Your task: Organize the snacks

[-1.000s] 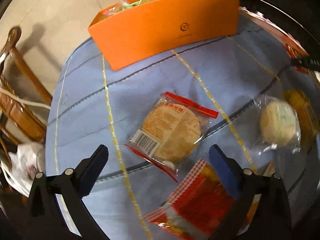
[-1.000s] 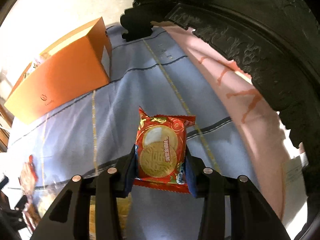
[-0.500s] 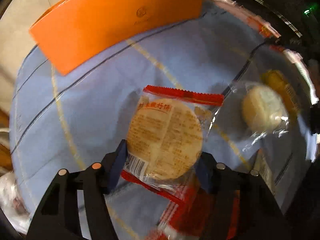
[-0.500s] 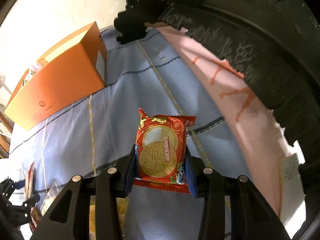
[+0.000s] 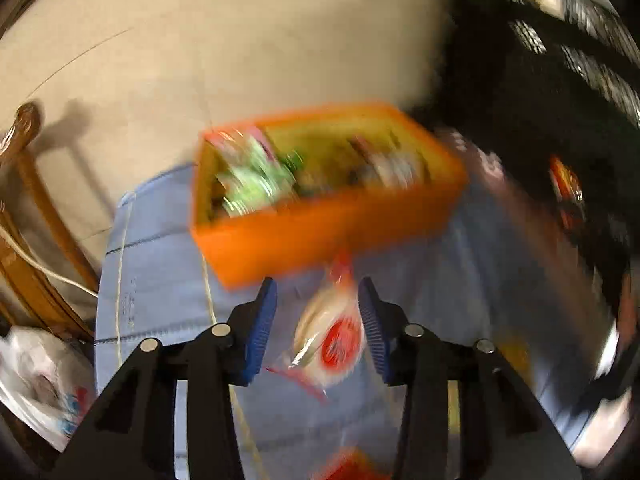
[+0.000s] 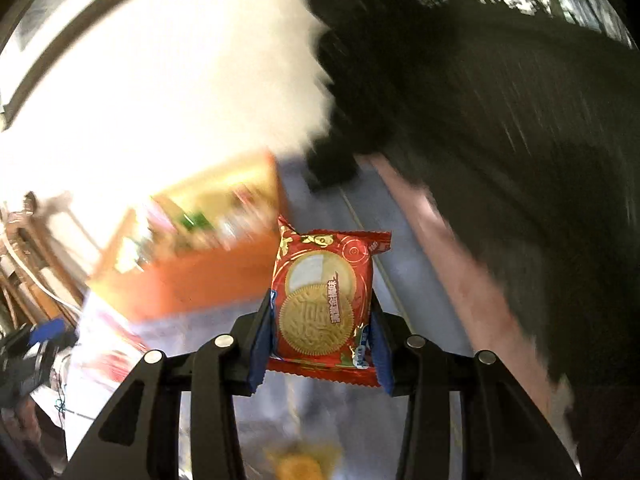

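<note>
While both views were pretty smeared, the main stuff was readable. Right gripper (image 6: 322,326) had its jaws clamped on the sides of a red cookie packet (image 6: 324,304), held flat-on to the camera, up off the blue cloth (image 6: 360,208) on the bench. Left gripper (image 5: 318,330) had its jaws closing with a clear-wrapped round cake (image 5: 330,338) between them, turned edge-on and tilted; it sat against the right pad (image 5: 370,332), with a gap on the left side, so honestly can't tell if it was properly pinched. Orange box (image 5: 320,232) sat just beyond on the cloth, open top, with green and pink packets (image 5: 252,180) inside.
</note>
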`<move>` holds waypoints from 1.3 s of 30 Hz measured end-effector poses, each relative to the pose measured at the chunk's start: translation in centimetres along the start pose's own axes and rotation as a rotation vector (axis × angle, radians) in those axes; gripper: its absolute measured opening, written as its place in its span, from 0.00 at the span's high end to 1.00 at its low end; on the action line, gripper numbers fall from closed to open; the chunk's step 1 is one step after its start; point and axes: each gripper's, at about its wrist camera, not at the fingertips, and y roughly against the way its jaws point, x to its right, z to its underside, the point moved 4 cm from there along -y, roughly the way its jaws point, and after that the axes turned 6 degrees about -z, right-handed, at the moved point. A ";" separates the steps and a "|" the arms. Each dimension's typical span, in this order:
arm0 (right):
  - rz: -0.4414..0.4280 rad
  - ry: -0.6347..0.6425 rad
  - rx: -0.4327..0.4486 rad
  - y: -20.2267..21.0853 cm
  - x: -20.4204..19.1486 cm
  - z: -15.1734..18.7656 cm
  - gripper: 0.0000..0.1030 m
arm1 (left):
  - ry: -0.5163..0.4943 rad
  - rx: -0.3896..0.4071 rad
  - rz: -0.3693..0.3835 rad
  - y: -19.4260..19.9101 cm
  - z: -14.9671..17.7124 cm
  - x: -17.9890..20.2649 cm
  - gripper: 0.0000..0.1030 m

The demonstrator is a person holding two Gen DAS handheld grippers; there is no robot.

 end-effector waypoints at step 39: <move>-0.194 0.025 0.048 -3.7 -5.7 -8.5 0.59 | -0.211 -0.223 0.066 -6.3 1.8 4.3 0.32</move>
